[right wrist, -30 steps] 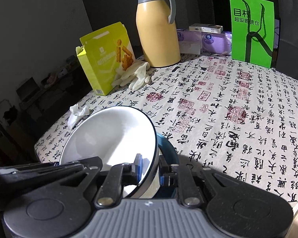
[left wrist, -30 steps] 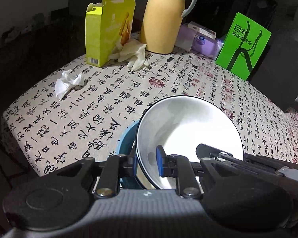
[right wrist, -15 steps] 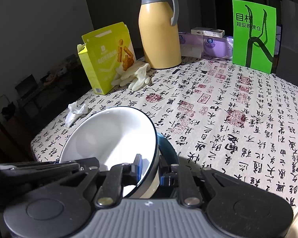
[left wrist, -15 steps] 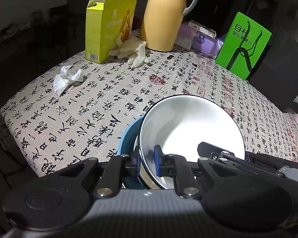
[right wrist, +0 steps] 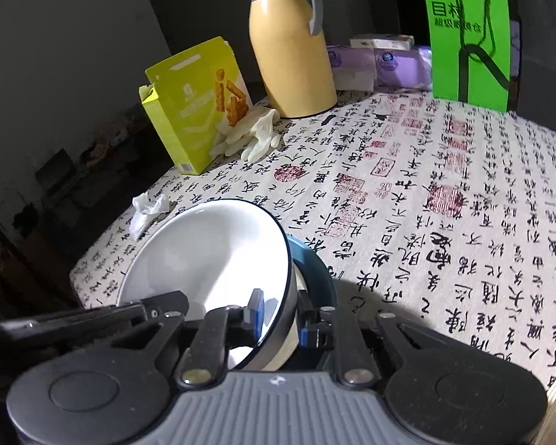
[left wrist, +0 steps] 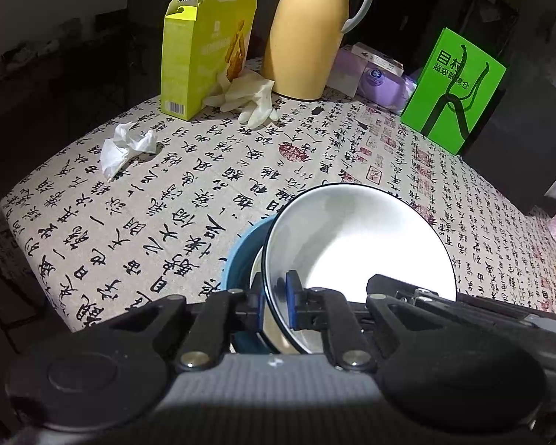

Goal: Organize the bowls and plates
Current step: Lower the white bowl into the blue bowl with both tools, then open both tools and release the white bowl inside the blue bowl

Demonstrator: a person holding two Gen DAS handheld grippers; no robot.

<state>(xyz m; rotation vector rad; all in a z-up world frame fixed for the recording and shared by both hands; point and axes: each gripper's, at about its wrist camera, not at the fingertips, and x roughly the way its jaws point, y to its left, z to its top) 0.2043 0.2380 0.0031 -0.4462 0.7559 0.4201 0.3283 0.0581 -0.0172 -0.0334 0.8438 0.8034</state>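
Observation:
A white bowl (left wrist: pixel 359 237) with a dark rim leans tilted inside a blue bowl (left wrist: pixel 241 256) near the front of the table. My left gripper (left wrist: pixel 274 302) is shut on the white bowl's near rim, one pad inside and one outside. In the right wrist view the same white bowl (right wrist: pixel 211 256) rests in the blue bowl (right wrist: pixel 315 270). My right gripper (right wrist: pixel 281 320) is shut on the white bowl's wall at its other side, with the outer finger down between the two bowls. Each gripper's black body shows at the edge of the other's view.
At the back of the calligraphy tablecloth (left wrist: pixel 166 222) stand a yellow carton (left wrist: pixel 204 48), a tan thermos jug (left wrist: pixel 307 29), purple tissue packs (left wrist: pixel 374 78) and a green box (left wrist: pixel 456 89). Rubber gloves (left wrist: pixel 252 96) and a crumpled tissue (left wrist: pixel 126 144) lie at the left. The table's left edge is close.
The left gripper's jaws have closed in onto the white bowl's rim. The right gripper keeps its hold, and both bowls stay where they were.

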